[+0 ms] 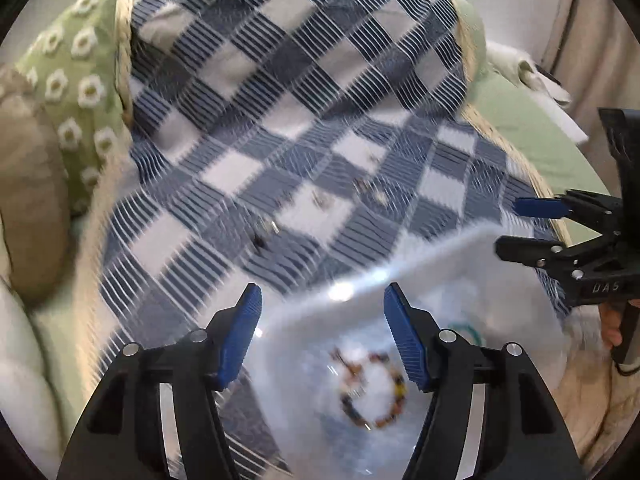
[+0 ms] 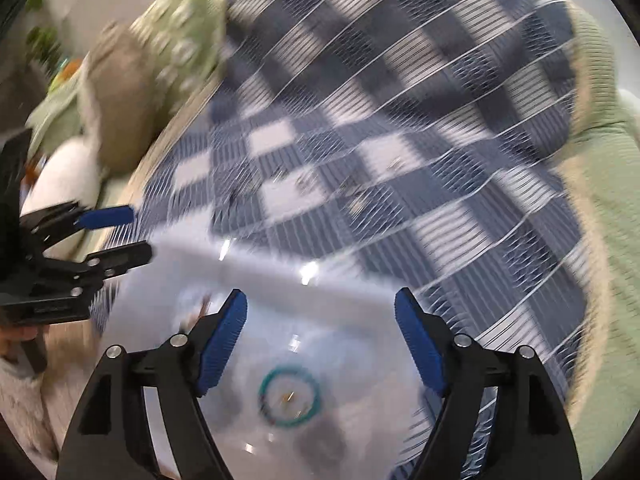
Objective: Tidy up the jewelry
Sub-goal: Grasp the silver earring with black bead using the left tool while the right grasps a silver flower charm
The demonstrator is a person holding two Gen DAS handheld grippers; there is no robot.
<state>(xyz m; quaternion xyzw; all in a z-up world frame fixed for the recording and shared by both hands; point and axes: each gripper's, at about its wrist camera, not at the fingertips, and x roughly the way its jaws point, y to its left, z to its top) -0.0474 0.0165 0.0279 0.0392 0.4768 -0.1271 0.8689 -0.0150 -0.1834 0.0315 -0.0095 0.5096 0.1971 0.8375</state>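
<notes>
A clear plastic box (image 1: pixel 420 280) lies on a blue-and-white checked blanket (image 1: pixel 280 80), also in the right wrist view (image 2: pixel 360 292). A dark beaded bracelet (image 1: pixel 374 388) lies in it below my left gripper (image 1: pixel 322 336), which is open and empty. A teal bracelet (image 2: pixel 290 396) lies in it below my right gripper (image 2: pixel 320 340), also open and empty. Several small jewelry pieces (image 1: pixel 322 199) lie on the blanket beyond the box, also in the right wrist view (image 2: pixel 308 182). The right gripper (image 1: pixel 516 228) shows at the left view's right edge; the left gripper (image 2: pixel 128 236) at the right view's left edge.
A green pillow with white flowers (image 1: pixel 76 80) and a tan cushion (image 1: pixel 28 184) lie at the left. Green bedding (image 1: pixel 520 128) with a white cloth (image 1: pixel 532 76) lies at the right. Both views are motion-blurred.
</notes>
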